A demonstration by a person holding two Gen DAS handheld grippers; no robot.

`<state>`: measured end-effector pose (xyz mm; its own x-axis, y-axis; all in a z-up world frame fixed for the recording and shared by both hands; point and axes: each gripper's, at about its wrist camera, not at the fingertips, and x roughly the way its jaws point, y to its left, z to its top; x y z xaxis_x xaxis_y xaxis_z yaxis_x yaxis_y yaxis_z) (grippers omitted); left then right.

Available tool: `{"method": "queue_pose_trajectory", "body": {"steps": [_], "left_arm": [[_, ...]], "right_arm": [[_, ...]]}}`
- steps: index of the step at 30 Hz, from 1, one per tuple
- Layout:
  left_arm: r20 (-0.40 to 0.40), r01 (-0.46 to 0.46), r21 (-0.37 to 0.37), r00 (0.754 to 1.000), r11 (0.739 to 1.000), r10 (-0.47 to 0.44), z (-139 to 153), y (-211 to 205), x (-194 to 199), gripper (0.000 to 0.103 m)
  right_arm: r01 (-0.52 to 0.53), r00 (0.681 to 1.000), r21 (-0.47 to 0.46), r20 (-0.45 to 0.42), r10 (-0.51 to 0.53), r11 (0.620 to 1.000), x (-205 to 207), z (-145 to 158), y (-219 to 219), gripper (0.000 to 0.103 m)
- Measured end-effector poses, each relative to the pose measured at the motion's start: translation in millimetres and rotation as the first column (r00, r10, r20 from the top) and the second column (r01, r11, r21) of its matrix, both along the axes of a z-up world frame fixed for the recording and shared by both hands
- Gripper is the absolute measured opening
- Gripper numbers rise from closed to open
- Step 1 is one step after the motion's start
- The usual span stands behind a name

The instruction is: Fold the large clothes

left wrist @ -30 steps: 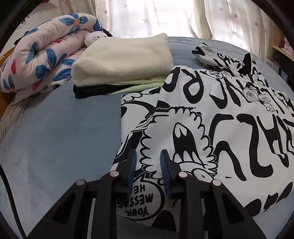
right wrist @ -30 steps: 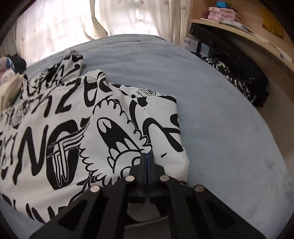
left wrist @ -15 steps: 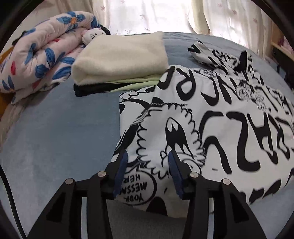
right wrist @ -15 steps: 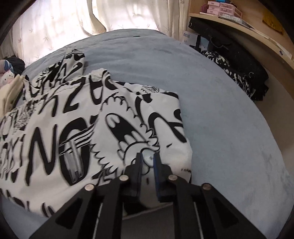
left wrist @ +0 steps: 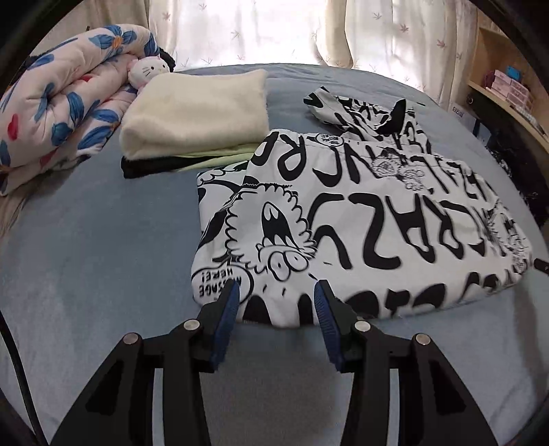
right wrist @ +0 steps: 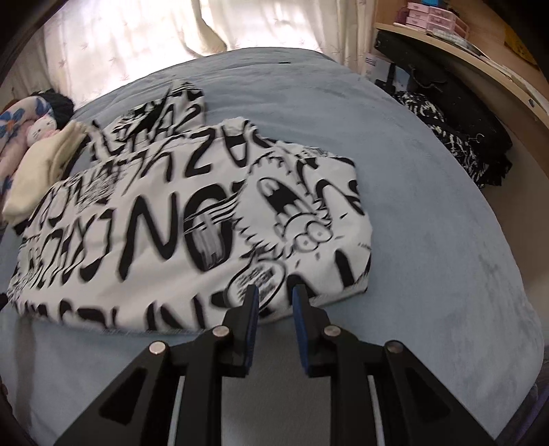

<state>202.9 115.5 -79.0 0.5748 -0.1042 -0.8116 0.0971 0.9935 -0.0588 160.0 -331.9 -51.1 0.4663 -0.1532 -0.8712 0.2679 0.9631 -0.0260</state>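
Blue-covered bed [left wrist: 103,247], backlit pale curtains [left wrist: 274,31], perhaps a wooden shelf [right wrist: 480,58] alongside.

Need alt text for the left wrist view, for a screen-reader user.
A folded black-and-white graffiti-print garment lies on a blue bedsheet, the open left gripper empty at its near edge. Behind it sit a stack of folded clothes, a floral quilt and a white cat plush.

The garment [left wrist: 360,219] bears a speech bubble [left wrist: 219,283] at lower centre of the left view, reading upside down "MESSAGE HERE!". Big black letters cross the rest of the fabric, upside down, among them "Z" and "R"; whole words cannot be made out. In the right view "NO" [right wrist: 178,226] shows mid-frame, blurred.
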Motion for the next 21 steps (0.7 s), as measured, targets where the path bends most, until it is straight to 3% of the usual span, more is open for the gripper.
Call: {"method": "queue_pose_trajectory", "body": {"steps": [6,12,15,17,21], "left_arm": [[0.01,0.027,0.036,1.0,0.999,-0.028,34,1,-12,0.045],[-0.002,0.071,0.099,0.997,0.993,-0.071,72,-8,-1,0.049],[0.003,0.112,0.129,0.994,0.985,-0.113,98,-16,11,0.05],[0.01,0.128,0.139,0.991,0.982,-0.131,116,-20,20,0.056],[0.036,0.144,0.171,0.988,0.975,-0.153,160,-30,55,0.071]], "right_arm": [[-0.092,0.996,-0.03,-0.003,0.092,0.995,-7,28,34,0.02],[-0.188,0.981,-0.065,0.036,0.191,0.98,1,75,63,0.021],[-0.228,0.971,-0.092,0.056,0.234,0.969,10,101,71,0.031],[-0.248,0.964,-0.119,0.07,0.257,0.961,17,118,78,0.04],[-0.265,0.952,-0.128,0.125,0.281,0.956,46,169,79,0.042]]}}
